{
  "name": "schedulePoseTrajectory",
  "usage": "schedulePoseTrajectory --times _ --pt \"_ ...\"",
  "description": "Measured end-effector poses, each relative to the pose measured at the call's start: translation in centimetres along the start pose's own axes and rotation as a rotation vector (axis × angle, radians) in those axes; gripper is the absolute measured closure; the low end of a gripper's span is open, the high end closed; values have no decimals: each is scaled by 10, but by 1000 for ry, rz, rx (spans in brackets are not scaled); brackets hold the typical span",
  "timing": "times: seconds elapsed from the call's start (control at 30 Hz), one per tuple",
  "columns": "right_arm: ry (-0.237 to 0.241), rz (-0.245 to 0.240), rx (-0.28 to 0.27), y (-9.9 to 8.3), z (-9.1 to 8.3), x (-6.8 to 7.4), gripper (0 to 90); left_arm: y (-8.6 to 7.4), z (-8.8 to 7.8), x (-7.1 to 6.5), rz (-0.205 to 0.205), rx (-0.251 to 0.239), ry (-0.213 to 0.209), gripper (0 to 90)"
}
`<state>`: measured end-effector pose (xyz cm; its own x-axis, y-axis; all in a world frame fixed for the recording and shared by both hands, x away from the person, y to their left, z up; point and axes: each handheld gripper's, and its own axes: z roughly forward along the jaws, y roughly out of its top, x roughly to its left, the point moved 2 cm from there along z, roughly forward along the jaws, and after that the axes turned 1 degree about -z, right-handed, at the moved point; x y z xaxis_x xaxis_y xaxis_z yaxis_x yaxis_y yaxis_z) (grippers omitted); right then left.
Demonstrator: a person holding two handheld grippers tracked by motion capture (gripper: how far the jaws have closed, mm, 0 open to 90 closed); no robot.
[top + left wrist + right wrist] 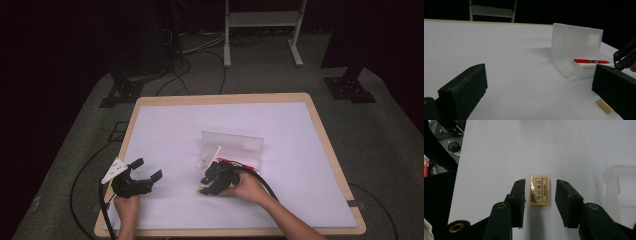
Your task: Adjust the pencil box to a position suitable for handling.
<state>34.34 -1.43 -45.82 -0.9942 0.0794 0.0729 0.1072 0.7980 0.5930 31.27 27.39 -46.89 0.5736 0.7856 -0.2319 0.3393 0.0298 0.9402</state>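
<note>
Right tongs (540, 195) straddle the eraser (539, 190) unclenched, hiding it from above; left tongs (148, 168) gape empty

right gripper (540, 192): jaws apart, not touching | eraser (539, 190): flat on table (499, 150), between jaws

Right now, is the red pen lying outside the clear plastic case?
No, the red pen lies inside the open clear plastic case, on its lower tray.

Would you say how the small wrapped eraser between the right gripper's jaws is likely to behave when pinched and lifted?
The eraser lies flat and rectangular, so it probably won't roll. Its glossy wrapper shows glare, so it may slip slightly. It looks small, likely light, and the right gripper straddles it with gaps either side.
</note>
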Motion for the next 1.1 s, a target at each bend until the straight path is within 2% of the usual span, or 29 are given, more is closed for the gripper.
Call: schedulePoseTrajectory --times 0.77,1.1 --pt "8 -3 29 1 11 -3 596 0 0 0 -5 -5 -1 0" --pt "22 -9 40 0 16 -2 665 0 0 0 -4 -6 -1 0"
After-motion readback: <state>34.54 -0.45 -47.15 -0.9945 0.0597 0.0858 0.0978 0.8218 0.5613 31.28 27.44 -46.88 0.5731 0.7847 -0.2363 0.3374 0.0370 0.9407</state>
